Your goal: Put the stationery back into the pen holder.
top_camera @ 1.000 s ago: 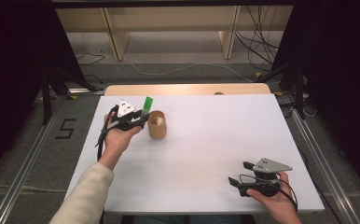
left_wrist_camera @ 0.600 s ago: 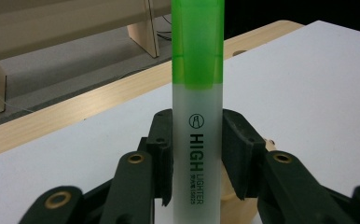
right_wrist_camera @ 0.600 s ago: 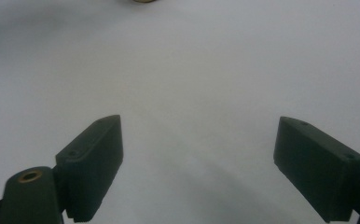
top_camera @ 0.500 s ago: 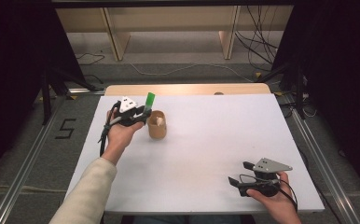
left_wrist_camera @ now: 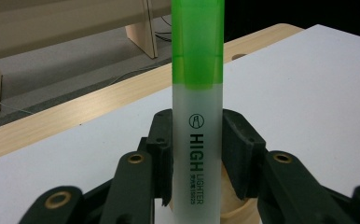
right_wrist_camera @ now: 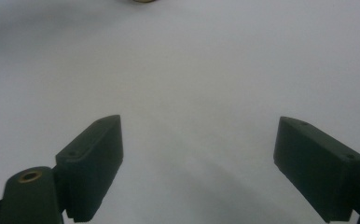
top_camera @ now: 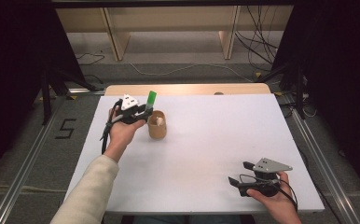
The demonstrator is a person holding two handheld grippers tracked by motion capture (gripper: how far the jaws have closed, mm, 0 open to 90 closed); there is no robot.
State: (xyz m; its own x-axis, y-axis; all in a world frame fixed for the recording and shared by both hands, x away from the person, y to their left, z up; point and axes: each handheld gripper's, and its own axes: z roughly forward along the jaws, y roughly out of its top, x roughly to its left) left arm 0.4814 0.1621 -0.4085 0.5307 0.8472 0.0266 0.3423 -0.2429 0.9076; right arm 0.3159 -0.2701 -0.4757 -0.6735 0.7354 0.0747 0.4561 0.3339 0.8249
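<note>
A green-capped highlighter (left_wrist_camera: 197, 93) with a frosted white barrel stands upright between the jaws of my left gripper (left_wrist_camera: 197, 149), which is shut on it. In the high view the left gripper (top_camera: 143, 112) holds the highlighter (top_camera: 151, 99) cap-up just above the left rim of a small tan cup (top_camera: 157, 125) on the white table (top_camera: 215, 140). The cup's rim (left_wrist_camera: 236, 207) shows just behind the barrel in the left gripper view. My right gripper (top_camera: 240, 173) rests low at the table's front right, jaws wide apart over bare table (right_wrist_camera: 197, 93), holding nothing.
A wooden strip (top_camera: 187, 89) runs along the table's far edge. Beyond it are wooden shelf legs (top_camera: 227, 37) and cables (top_camera: 257, 42) on the floor. Metal rails (top_camera: 24, 163) flank the table, with a "5" marked on the floor (top_camera: 66, 128) at the left.
My left gripper has carried the highlighter a little right and toward the cup, so it now sits over the cup's left rim. The right gripper has not moved.
</note>
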